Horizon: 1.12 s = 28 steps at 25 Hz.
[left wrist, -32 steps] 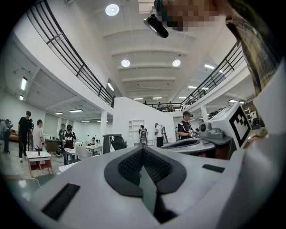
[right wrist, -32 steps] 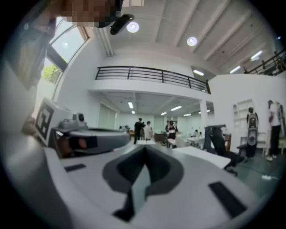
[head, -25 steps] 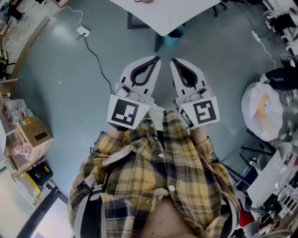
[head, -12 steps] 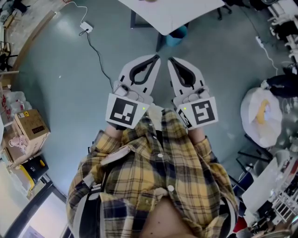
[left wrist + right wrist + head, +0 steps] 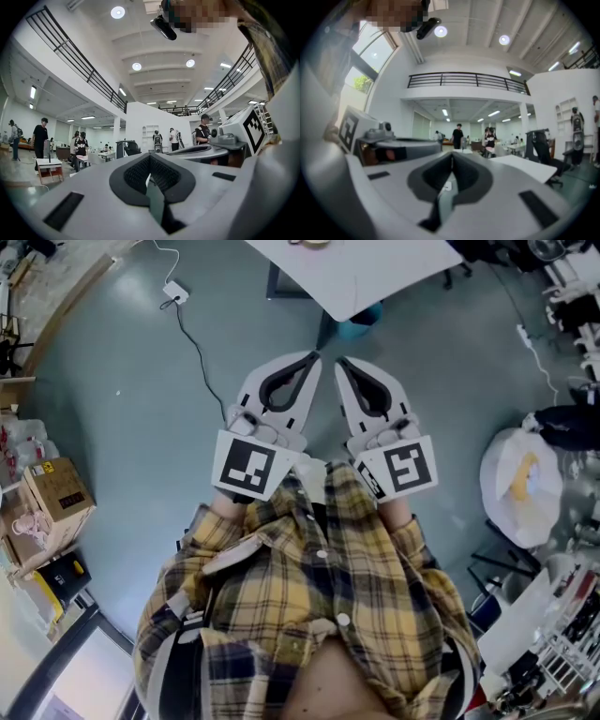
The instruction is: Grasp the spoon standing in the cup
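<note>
No spoon or cup shows clearly in any view. At the top edge of the head view a small round thing [image 5: 309,243] lies on the white table [image 5: 375,273], cut off by the frame. I hold both grippers side by side in front of my chest, pointing level over the grey floor, short of the table. The left gripper [image 5: 314,356] has its jaws together at the tips with nothing between them, as in its own view [image 5: 150,158]. The right gripper [image 5: 338,361] is likewise shut and empty [image 5: 451,155].
A blue bin [image 5: 361,315] stands under the table's near corner. A cable with a white adapter [image 5: 173,292] lies on the floor at upper left. Cardboard boxes [image 5: 58,495] sit at left, a white bag [image 5: 520,474] and cluttered racks at right. Several people stand in the hall [image 5: 41,138].
The table and the bin have come further into the head view, so I have drawn nearer to them. Both grippers keep the same shut pose in front of my chest.
</note>
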Each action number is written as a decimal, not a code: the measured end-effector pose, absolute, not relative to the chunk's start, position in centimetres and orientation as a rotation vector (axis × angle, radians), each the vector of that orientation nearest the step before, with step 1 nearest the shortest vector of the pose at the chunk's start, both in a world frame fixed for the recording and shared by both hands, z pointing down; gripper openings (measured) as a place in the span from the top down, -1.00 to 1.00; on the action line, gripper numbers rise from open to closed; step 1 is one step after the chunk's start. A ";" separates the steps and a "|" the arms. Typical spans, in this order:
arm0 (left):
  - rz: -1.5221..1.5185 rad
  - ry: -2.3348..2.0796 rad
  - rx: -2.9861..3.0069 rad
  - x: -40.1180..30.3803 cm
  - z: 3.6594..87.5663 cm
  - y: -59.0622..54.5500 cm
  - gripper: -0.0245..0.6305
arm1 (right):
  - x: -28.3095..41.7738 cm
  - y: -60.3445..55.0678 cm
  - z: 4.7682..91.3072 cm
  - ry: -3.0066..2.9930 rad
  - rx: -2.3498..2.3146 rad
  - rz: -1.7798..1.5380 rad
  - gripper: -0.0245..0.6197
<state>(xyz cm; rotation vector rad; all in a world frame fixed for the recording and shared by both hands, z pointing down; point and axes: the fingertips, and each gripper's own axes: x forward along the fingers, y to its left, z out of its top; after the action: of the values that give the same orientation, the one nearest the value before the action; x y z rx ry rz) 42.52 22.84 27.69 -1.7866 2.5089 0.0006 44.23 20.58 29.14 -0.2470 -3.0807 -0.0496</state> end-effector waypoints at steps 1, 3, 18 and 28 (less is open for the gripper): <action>0.003 2.511 -1.787 41.6 27.8 22.9 0.88 | 43.4 20.6 29.3 -3.079 -0.247 -0.050 0.83; 0.016 2.516 -1.786 39.6 27.9 22.9 0.88 | 41.4 20.6 29.4 -3.075 -0.246 -0.048 0.83; 0.017 2.485 -1.842 21.2 27.2 22.9 0.88 | 23.2 20.2 29.3 -3.047 -0.186 -0.034 0.83; 0.018 2.470 -1.884 13.5 27.8 23.6 0.88 | 16.7 19.0 29.7 -3.050 -0.043 -0.008 0.82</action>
<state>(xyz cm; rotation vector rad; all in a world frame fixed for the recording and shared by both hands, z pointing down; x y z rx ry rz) 13.49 23.64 27.83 -1.8843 2.4695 0.0182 16.70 18.99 29.69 -0.0433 -3.0502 -0.0077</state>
